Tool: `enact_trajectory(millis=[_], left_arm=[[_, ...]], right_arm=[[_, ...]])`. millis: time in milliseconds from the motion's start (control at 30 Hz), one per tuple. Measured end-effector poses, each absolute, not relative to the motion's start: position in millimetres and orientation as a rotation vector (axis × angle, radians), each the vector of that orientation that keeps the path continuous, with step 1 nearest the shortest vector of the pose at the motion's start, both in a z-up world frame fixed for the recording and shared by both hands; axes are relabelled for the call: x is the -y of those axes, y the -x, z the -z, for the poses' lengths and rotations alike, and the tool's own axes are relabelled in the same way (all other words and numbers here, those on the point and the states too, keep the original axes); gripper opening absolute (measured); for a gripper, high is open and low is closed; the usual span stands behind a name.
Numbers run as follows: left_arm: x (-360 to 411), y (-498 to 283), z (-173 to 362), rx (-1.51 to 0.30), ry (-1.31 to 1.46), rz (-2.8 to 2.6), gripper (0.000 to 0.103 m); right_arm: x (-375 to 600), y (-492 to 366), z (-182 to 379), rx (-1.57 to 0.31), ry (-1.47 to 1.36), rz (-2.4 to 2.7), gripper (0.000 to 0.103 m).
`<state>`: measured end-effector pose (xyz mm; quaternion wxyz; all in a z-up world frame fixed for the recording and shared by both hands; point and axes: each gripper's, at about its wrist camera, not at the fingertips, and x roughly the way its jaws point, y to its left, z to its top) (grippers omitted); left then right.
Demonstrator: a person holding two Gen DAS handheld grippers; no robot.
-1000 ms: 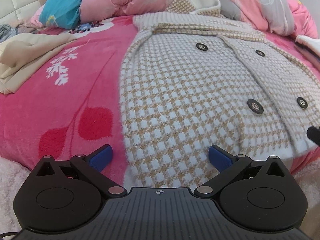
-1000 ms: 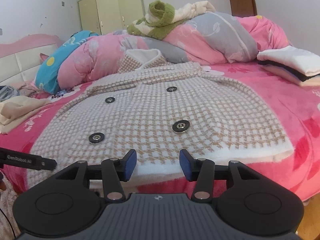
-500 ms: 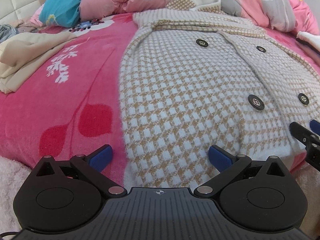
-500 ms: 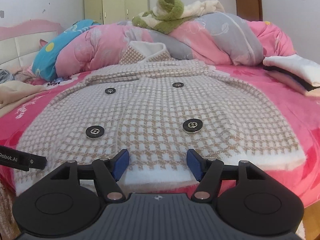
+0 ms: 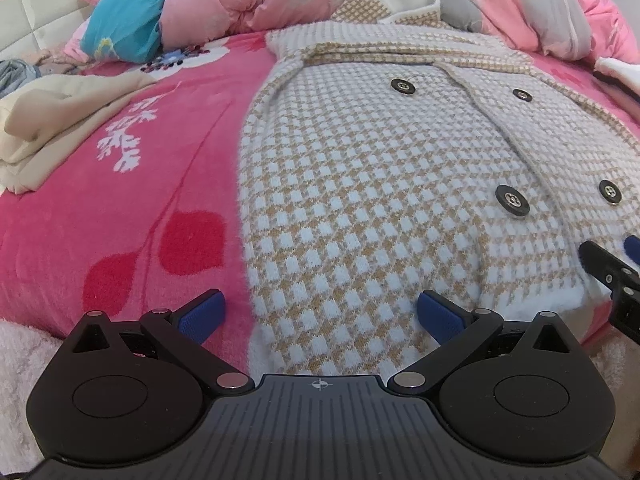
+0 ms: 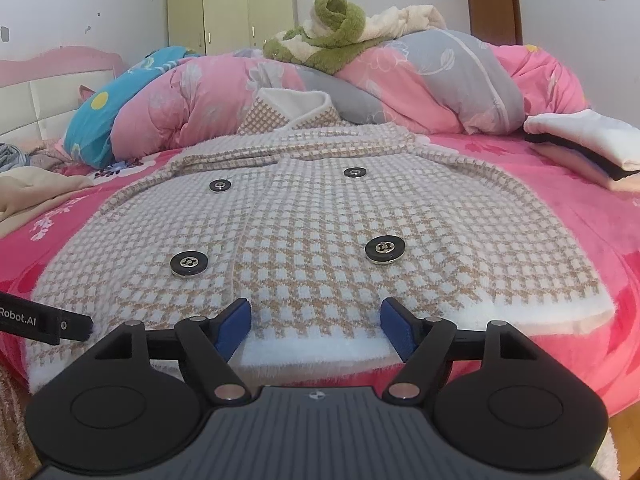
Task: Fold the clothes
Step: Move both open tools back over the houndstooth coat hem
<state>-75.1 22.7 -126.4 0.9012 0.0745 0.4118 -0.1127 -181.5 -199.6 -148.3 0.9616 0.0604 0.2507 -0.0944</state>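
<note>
Bedroom: a bed (image 6: 600,248) with a pink blanket, a rolled pink quilt (image 6: 440,80) at its far side, a cream wardrobe (image 6: 232,12) against the back wall. The coat (image 6: 320,232), checked beige and white with four dark buttons, lies flat and face up in the middle of the bed, collar toward the quilt, hem at the near edge.

My left tongs (image 5: 320,314) are spread wide over the coat's near left corner; one fingertip stands over the blanket, the other over the coat. Nothing is gripped. My right tongs (image 6: 316,326) are at the hem, centre front, opened moderately, holding nothing; whether the pads touch the fabric I cannot tell.

A beige garment (image 5: 52,128) lies on the bed to the left of the coat. Folded clothes (image 6: 584,144) sit stacked to the right
</note>
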Motion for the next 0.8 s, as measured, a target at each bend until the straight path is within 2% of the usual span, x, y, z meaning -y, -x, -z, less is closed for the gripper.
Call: enact_trajectory(millis=[333, 400, 533, 733, 767, 800], left_arm=[[-65, 94, 120, -0.745, -0.073, 0.338, 0.103], [-75, 98, 119, -0.74, -0.04, 0.356, 0.103], [-94, 101, 120, -0.756, 0.076, 0.393, 0.102], [-107, 99, 125, -0.767, 0.187, 0.44, 0.094], [-107, 98, 126, -0.772, 0.199, 0.451, 0.088], [-107, 98, 127, -0.777, 0.211, 0.462, 0.078]], right_arm=[[204, 182, 150, -0.5, -0.158, 0.172, 0.078], [202, 181, 150, -0.507, -0.156, 0.147, 0.091], [195, 185, 147, -0.487, -0.134, 0.134, 0.094], [209, 212, 129, -0.37, -0.326, 0.025, 0.094], [211, 215, 128, -0.366, -0.37, -0.013, 0.094], [212, 217, 127, -0.363, -0.417, -0.053, 0.094]])
